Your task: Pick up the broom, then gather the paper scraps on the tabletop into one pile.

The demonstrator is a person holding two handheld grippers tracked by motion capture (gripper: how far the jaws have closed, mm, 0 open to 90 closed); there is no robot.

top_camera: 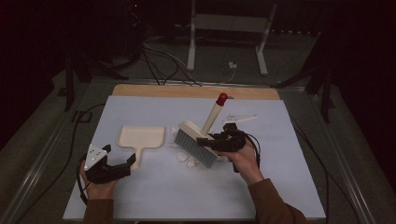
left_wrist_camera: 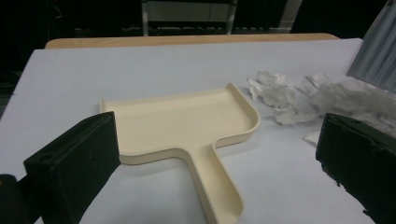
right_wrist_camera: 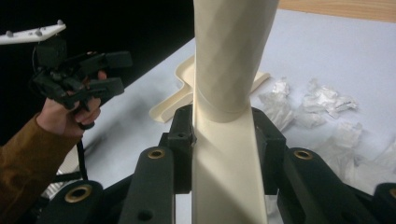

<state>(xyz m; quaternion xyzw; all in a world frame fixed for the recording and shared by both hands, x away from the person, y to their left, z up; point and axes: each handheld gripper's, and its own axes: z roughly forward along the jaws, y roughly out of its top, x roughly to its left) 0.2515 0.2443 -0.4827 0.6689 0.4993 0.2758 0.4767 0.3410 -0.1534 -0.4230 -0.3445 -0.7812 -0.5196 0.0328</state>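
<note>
A cream dustpan (top_camera: 140, 136) lies flat on the white table (top_camera: 280, 177), its handle pointing toward the near edge. My left gripper (top_camera: 119, 157) is open just short of that handle. In the left gripper view the dustpan (left_wrist_camera: 187, 119) sits ahead and its handle runs between the wide jaws of the left gripper (left_wrist_camera: 217, 126), untouched. My right gripper (top_camera: 208, 140) is shut on a cream brush (top_camera: 211, 116) with a red tip and grey bristles (top_camera: 196, 148), held tilted over white paper scraps (top_camera: 187, 161). The right gripper (right_wrist_camera: 224, 149) clamps the brush handle (right_wrist_camera: 226, 70).
Crumpled paper scraps (left_wrist_camera: 280, 95) lie to the right of the dustpan, under the bristles (left_wrist_camera: 376, 51). A wooden strip (top_camera: 196, 91) borders the table's far edge. Beyond it stand a white frame (top_camera: 229, 28) and cables on the floor. The left hand and its gripper (right_wrist_camera: 77, 77) show across the table.
</note>
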